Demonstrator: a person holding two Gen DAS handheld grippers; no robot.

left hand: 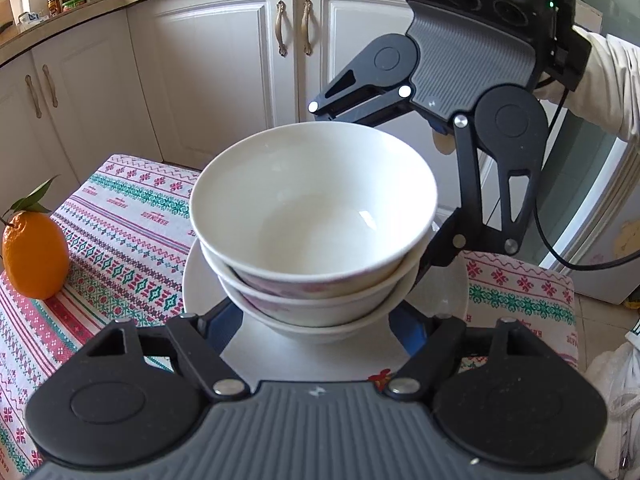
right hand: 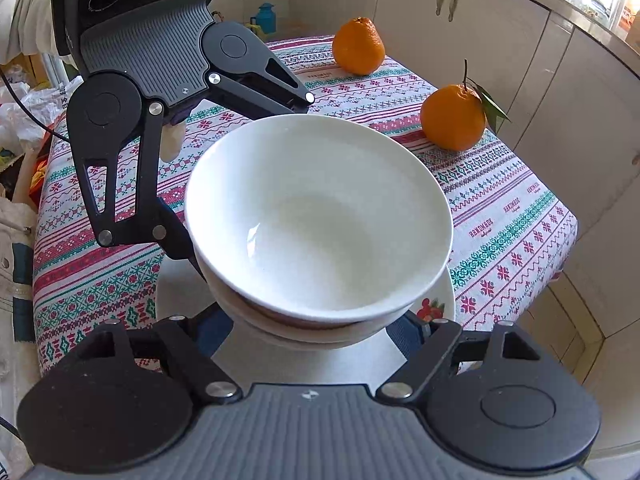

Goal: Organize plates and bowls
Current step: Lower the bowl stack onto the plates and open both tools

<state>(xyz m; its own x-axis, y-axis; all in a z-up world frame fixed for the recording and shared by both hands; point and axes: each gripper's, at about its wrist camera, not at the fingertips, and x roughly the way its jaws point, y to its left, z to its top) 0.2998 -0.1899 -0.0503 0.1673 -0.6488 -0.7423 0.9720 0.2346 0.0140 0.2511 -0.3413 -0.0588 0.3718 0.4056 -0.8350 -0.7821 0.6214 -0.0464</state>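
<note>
Three white bowls point(left hand: 312, 216) stand nested in a stack on a white plate point(left hand: 208, 280) on the patterned tablecloth. The stack also fills the middle of the right wrist view point(right hand: 316, 216), with the plate point(right hand: 180, 292) under it. My left gripper point(left hand: 316, 320) is open, its fingers wide on either side of the lowest bowl. My right gripper point(right hand: 312, 328) is open the same way from the opposite side. Each gripper shows in the other's view, behind the stack. Whether the fingertips touch the bowls is hidden.
An orange with a leaf point(left hand: 34, 256) stands at the table's left; in the right wrist view it point(right hand: 454, 116) and a second orange point(right hand: 358, 46) stand at the far right. White cabinets point(left hand: 208, 72) lie beyond the table. The table edge point(right hand: 560, 264) is near.
</note>
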